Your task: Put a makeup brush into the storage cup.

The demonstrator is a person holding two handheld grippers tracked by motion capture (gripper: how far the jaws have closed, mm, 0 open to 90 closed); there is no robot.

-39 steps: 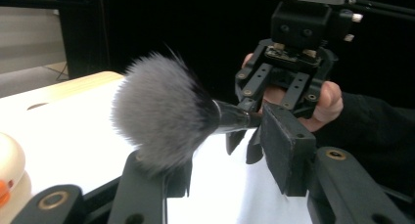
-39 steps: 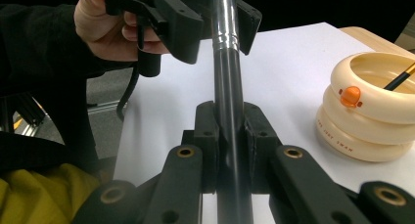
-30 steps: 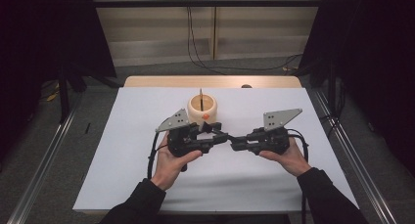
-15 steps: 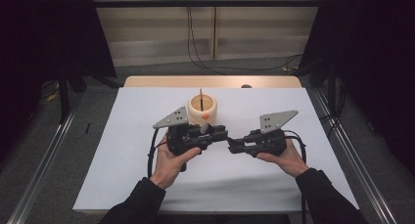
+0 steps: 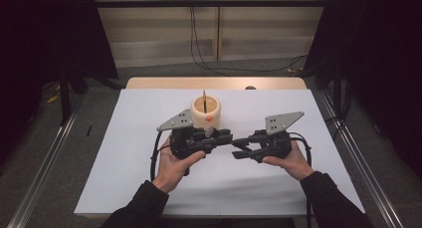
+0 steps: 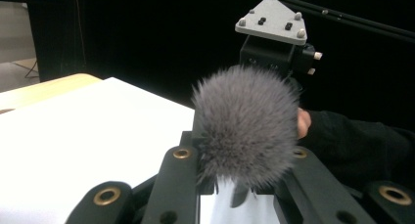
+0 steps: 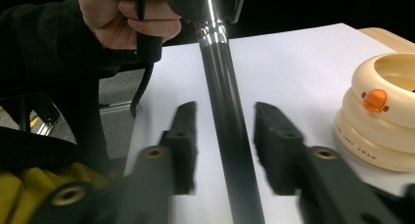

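My left gripper (image 5: 224, 137) is clamped on the makeup brush (image 6: 247, 128) near its bristles. Its handle (image 7: 227, 136) runs 9-to-3 between my right gripper's (image 5: 239, 148) jaws, which have just been opening, pads clear.

You see the white sheet-covered table (image 5: 124, 178) brightly and evenly lit from above, its surroundings falling into near black. Your right gripper's black jaws smear with motion blur, and glare streaks the glossy dark brush handle (image 7: 230, 131).
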